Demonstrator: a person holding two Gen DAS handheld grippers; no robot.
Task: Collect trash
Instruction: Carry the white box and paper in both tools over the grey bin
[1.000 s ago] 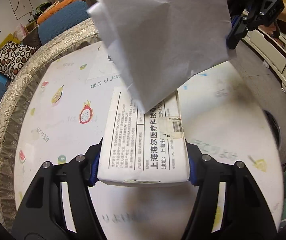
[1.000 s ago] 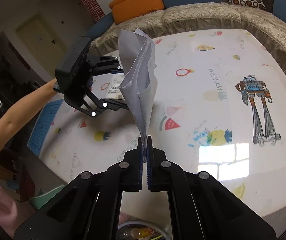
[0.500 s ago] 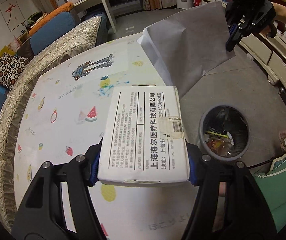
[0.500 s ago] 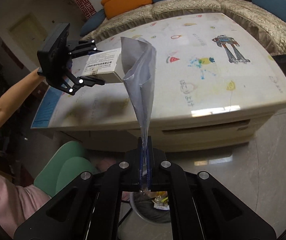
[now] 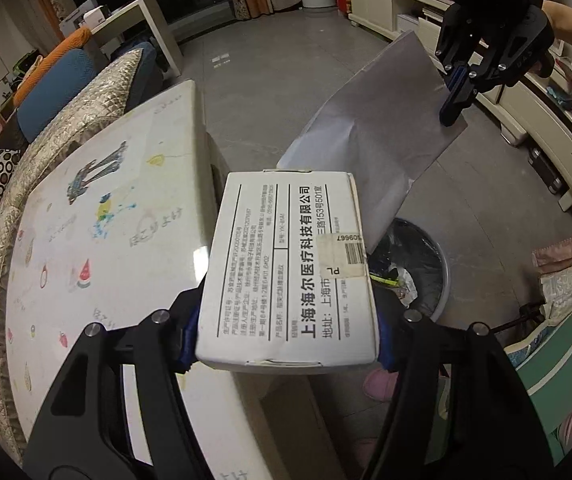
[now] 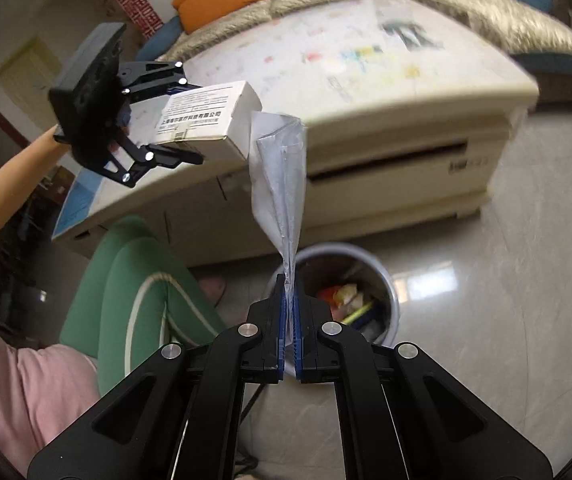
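Your left tool (image 5: pixel 288 332) clamps a white carton (image 5: pixel 290 268) printed with black Chinese text and a barcode sticker, its blue pads pressed against both long sides; the carton fills the centre of the left wrist view, held in the air beyond the table's (image 5: pixel 97 216) edge. In the right wrist view the same carton (image 6: pixel 205 120) sits at upper left, gripped by that tool (image 6: pixel 153 120), with your bare forearm (image 6: pixel 1 196) trailing to the left edge.

Your right tool (image 6: pixel 289 300) pinches a sheet of white paper (image 6: pixel 279 184) by its lower corner, the fingers closed flat on it; the sheet rises folded and creased toward the centre of the frame, its top close beside the carton's end. Seen from the left wrist, the paper (image 5: pixel 382 140) spreads across the upper right, the right tool (image 5: pixel 456 96) biting its upper corner.

A grey bin (image 6: pixel 390 284) with a dark liner stands on the tiled floor (image 6: pixel 506 320) at the centre of the right wrist view, behind the right tool's fingers, with mixed rubbish inside. In the left wrist view the bin (image 5: pixel 442 256) lies to the right of the carton, partly hidden by it.

The white table, decorated with fruit and robot drawings, fills the left of the left wrist view, with a quilted sofa (image 5: pixel 1 208) curving round it.
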